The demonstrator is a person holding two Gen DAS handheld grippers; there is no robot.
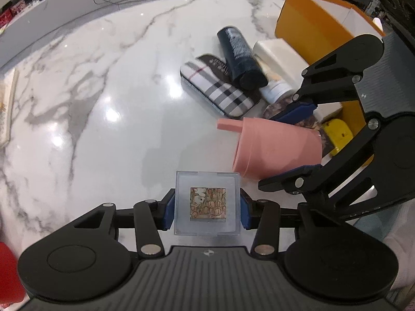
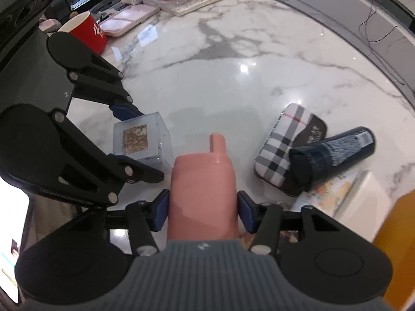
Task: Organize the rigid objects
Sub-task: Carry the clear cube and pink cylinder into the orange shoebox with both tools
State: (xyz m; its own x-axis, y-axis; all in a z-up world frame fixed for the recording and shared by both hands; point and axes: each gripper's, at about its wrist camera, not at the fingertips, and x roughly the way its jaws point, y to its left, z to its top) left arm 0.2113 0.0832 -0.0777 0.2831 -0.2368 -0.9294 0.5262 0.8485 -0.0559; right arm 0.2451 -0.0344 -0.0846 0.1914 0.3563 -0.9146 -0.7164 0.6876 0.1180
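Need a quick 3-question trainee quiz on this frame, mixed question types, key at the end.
1. True or false: the left claw is shut on the clear cube.
2. What does the right claw hold? A) pink cup B) dark tube C) plaid case
3. Fill in: the dark tube lies partly on top of the ____ case.

Key: 1 true; 2 A; 3 plaid

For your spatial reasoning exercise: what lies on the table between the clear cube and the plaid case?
Only the pink cup, held in the right gripper, sits between the clear cube and plaid case; the right wrist view shows it.
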